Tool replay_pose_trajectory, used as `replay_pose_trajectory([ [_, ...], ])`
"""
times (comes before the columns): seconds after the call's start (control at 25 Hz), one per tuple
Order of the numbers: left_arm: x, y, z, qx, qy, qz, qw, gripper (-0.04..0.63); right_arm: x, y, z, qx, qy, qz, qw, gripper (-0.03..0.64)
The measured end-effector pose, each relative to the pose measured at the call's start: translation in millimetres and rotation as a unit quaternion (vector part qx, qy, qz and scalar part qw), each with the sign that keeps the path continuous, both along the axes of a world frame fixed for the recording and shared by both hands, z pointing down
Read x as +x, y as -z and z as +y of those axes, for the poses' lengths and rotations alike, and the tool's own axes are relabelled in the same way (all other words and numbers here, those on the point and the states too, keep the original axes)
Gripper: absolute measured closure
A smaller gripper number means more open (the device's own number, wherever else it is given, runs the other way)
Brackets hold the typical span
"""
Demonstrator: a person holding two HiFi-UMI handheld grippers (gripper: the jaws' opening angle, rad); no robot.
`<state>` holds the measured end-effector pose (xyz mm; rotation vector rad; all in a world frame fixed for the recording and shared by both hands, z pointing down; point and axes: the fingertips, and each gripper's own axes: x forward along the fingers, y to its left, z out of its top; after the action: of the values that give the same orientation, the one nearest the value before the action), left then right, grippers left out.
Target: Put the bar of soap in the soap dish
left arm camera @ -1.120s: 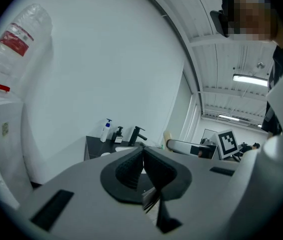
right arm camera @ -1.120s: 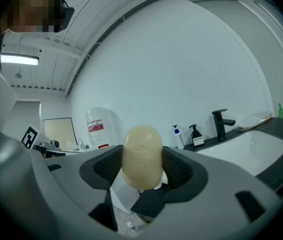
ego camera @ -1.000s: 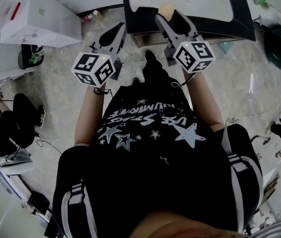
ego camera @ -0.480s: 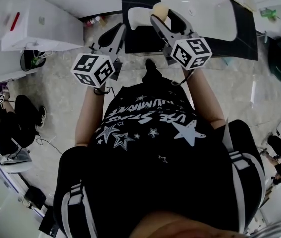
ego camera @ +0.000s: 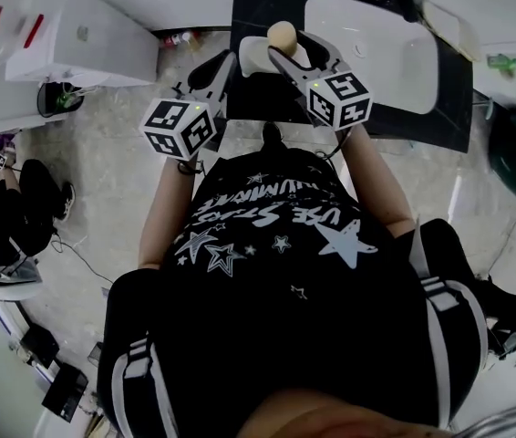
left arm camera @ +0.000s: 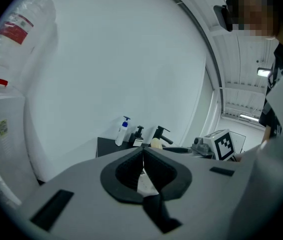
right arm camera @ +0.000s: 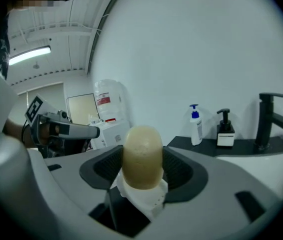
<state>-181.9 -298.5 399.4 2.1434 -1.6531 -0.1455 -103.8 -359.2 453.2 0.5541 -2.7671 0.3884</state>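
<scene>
Change: we saw the black counter (ego camera: 251,7) and the white basin (ego camera: 376,48) slide lower in the head view than half a second before, while the bar of soap (ego camera: 282,35) stayed clamped.
Upper left: a white box (ego camera: 85,39) sat on the floor, well apart from the counter.
Left gripper (ego camera: 224,60): we found its jaws shut together with nothing between them, held at the counter's near edge, just left of the soap dish.
Soap dish (ego camera: 252,55): white, on the counter at upper centre, left of the basin.
Soap: pale and rounded, upright over the dish's right end; we could not tell whether it touched the dish.
Right gripper (ego camera: 288,44): its jaws pressed the soap from both sides.
Right, in the right gripper view: a blue-capped pump bottle (right arm camera: 195,126), a black dispenser (right arm camera: 225,130), then a black faucet (right arm camera: 271,119).
</scene>
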Motion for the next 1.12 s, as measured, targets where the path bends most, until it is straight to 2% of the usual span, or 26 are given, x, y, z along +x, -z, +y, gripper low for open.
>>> replay_pose_trajectory([
  [0.16, 1.1, -7.7, -6.8, -0.007, 0.017, 0.006, 0.9998, 0.584, -8.8, -16.2, 0.6, 0.012, 0.062, 0.042, 0.997, 0.351],
  [0.32, -1.2, -15.4, -10.4, -0.015, 0.036, 0.010, 0.9992, 0.583, -16.3, -30.1, 4.4, 0.033, 0.123, 0.083, 0.988, 0.351],
  [0.64, -4.0, -28.8, -9.2, -0.023, 0.073, 0.016, 0.9970, 0.583, -20.8, -55.8, 19.2, 0.080, 0.241, 0.160, 0.954, 0.351],
  [1.0, -0.7, -33.1, -3.3, -0.031, 0.087, 0.016, 0.9956, 0.583, -22.9, -78.2, 26.1, 0.082, 0.287, 0.211, 0.931, 0.351],
  [1.12, -1.7, -35.3, -1.6, -0.034, 0.090, 0.016, 0.9952, 0.583, -25.0, -83.2, 22.7, 0.080, 0.292, 0.214, 0.929, 0.351],
])
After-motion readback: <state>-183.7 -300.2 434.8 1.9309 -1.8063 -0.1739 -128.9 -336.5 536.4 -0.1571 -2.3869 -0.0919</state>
